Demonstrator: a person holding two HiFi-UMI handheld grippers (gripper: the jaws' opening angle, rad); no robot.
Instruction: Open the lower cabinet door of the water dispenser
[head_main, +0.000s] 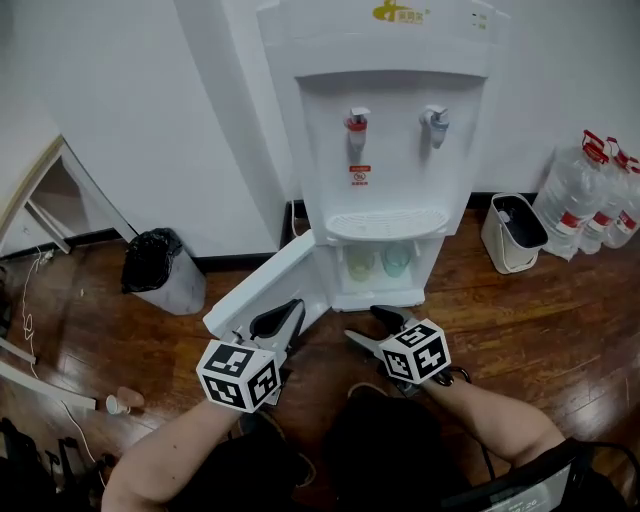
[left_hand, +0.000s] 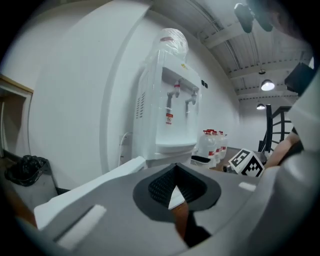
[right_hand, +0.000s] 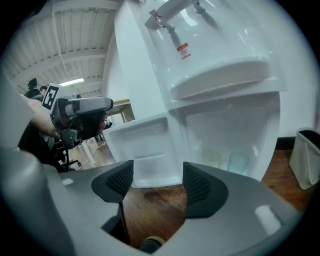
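Head view, with both gripper views. The water dispenser (head_main: 385, 150) stands against the white wall; its lower cabinet door (head_main: 265, 290) stands swung wide to my left, its inner face turned up and out, so the cabinet interior and the two cups (head_main: 378, 261) inside are exposed. By this layout I judge the opening step done. My left gripper (head_main: 270, 325) hangs just in front of the door's free edge, jaws slightly apart with nothing between them. My right gripper (head_main: 375, 328) is level with it, facing the open cabinet, jaws wide apart and empty; only the wooden floor (head_main: 520, 320) shows through the gap. Neither gripper touches the door, which holds its position unaided.
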